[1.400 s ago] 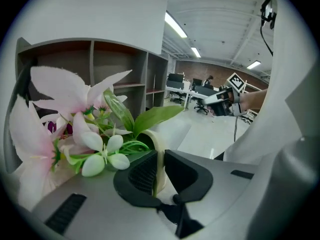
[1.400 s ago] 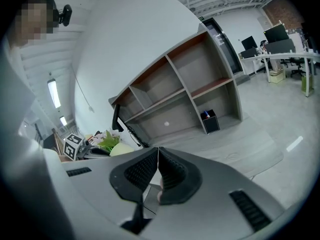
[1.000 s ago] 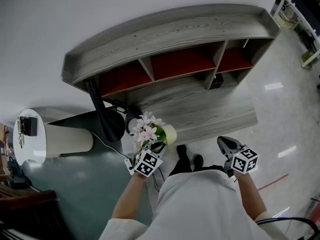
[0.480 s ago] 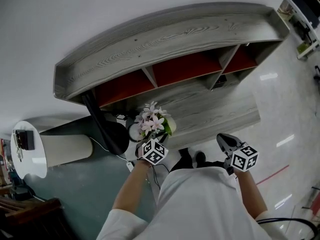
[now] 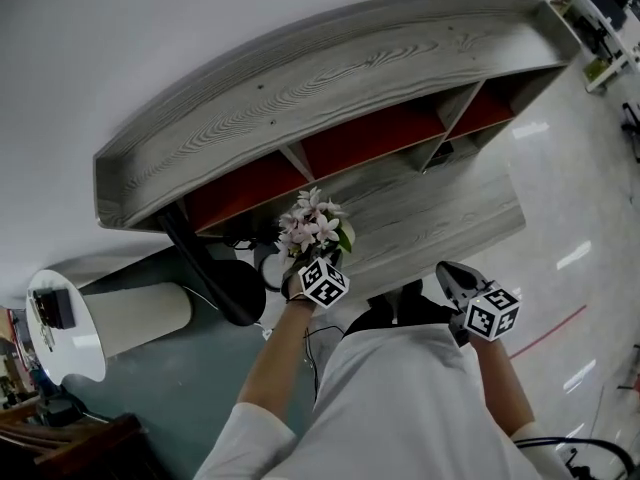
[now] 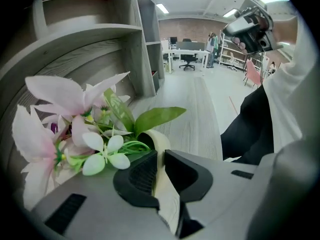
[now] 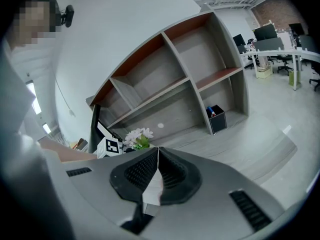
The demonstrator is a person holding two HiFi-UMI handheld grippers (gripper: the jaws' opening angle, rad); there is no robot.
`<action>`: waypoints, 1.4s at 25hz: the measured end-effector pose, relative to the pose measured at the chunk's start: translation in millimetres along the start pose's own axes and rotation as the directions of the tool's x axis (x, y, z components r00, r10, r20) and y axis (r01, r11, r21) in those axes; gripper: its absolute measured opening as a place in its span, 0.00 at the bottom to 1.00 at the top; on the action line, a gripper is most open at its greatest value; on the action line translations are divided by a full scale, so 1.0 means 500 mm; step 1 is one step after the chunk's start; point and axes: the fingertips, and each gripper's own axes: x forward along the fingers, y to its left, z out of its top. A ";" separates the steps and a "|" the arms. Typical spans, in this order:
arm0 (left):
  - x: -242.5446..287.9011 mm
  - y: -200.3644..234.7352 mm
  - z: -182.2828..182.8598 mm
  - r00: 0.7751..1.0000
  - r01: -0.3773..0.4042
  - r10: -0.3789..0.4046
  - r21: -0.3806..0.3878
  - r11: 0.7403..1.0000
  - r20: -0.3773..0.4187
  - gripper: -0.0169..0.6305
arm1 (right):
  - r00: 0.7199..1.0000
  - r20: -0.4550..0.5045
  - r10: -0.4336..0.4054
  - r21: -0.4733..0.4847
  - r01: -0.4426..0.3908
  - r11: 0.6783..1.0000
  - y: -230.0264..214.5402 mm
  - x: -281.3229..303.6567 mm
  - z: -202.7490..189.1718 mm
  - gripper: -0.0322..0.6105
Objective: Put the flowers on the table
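Observation:
A small cream pot [image 6: 156,143] of pink and white flowers [image 5: 315,223] hangs in the air over the near edge of the grey wooden desk [image 5: 440,213]. My left gripper [image 5: 308,266] is shut on the pot's rim, one jaw inside and one outside, as the left gripper view shows with the blossoms [image 6: 65,114] leaning left. My right gripper [image 5: 450,278] hovers to the right by my body, shut with nothing between its jaws. From the right gripper view [image 7: 158,151] the flowers [image 7: 137,136] appear small at the left.
The desk carries a curved shelf unit [image 5: 300,78] with red-backed compartments. A small black box [image 7: 216,118] stands on the desk under the shelves. A black lamp-like stand [image 5: 205,268] and a white round table [image 5: 55,328] are at the left; glossy floor lies to the right.
My left gripper has carried the flowers up and forward, from beside my body to over the desk's near edge. The right gripper has stayed where it was.

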 end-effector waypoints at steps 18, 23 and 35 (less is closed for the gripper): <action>0.118 0.130 -0.044 0.987 -0.071 0.077 0.041 0.997 -0.140 0.12 | 0.999 -0.048 -0.009 0.043 0.011 0.999 -0.075 0.017 0.014 0.08; 0.141 0.158 -0.036 0.985 -0.099 0.110 0.086 0.991 -0.136 0.12 | 0.998 -0.062 -0.012 0.042 0.014 0.999 -0.092 0.018 0.024 0.08; 0.187 0.194 -0.034 0.981 -0.106 0.135 0.198 0.974 -0.141 0.13 | 0.995 -0.092 -0.040 0.033 0.043 0.999 -0.135 0.003 0.035 0.08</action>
